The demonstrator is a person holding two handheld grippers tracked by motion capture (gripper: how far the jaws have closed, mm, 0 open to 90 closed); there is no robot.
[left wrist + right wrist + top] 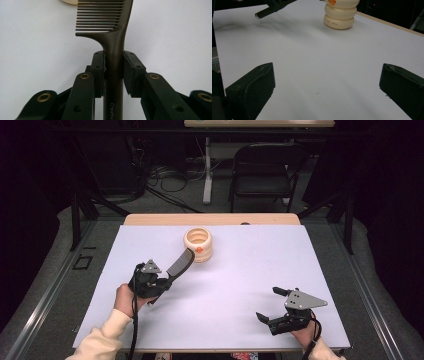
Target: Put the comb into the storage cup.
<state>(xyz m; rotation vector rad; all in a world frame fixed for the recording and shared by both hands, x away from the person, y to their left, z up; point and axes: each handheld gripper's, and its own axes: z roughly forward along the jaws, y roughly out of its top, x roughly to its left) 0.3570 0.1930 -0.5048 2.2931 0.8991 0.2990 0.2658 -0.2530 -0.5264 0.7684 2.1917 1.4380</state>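
A white sheet covers the bench [240, 285]; a folding chair [262, 170] stands at upper centre. Left gripper [162, 282] jaws clamp the comb [179, 262]; right gripper [272, 306] jaws stand apart.

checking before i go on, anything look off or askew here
Nothing stands out. The left gripper is shut on the comb by its handle, teeth end held toward the cream holder, which stands upright on the white table. The right gripper is open with nothing in it. No spills or damage.
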